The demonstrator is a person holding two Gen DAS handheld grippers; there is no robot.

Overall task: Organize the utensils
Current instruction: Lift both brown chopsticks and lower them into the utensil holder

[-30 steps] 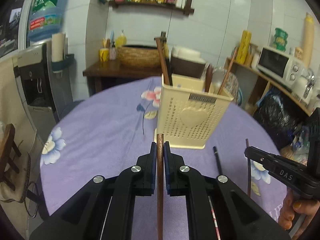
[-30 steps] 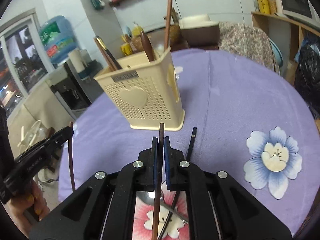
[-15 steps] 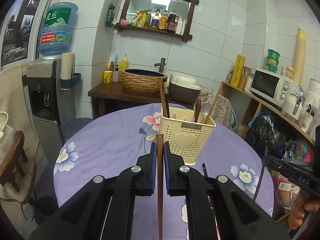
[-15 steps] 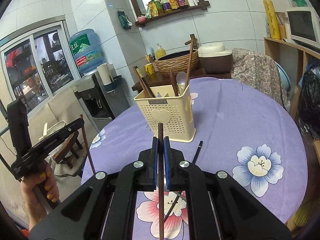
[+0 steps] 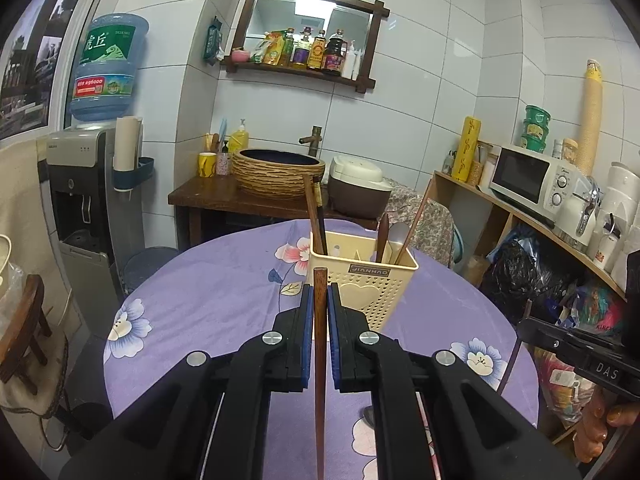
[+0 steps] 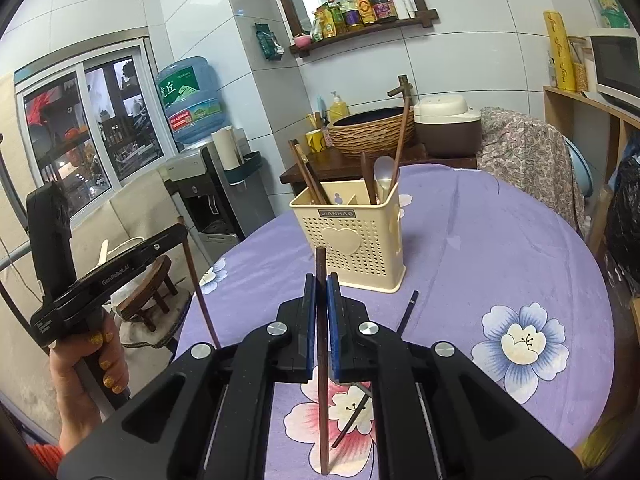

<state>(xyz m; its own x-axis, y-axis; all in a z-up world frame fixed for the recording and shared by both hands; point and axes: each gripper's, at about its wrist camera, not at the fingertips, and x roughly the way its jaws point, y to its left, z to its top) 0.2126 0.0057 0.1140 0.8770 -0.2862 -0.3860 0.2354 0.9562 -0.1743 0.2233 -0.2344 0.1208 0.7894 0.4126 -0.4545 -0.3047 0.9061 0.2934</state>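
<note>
Right wrist view: each pair of tongs, right tongs (image 6: 321, 298) and left tongs (image 5: 319, 304), pinches one wooden chopstick (image 6: 322, 360) above the counter (image 6: 500, 248), the utensil caddy (image 6: 352, 240) partly filled, a black chopstick (image 6: 406, 314) and spoon unsorted.

A brown wooden chopstick (image 5: 319, 344) stands upright, pinched in the left gripper (image 5: 320, 300). A darker chopstick (image 6: 322, 344) stands likewise in the right gripper (image 6: 321, 292). Beyond both sits a cream perforated holder (image 6: 352, 236) holding chopsticks and spoons.
</note>
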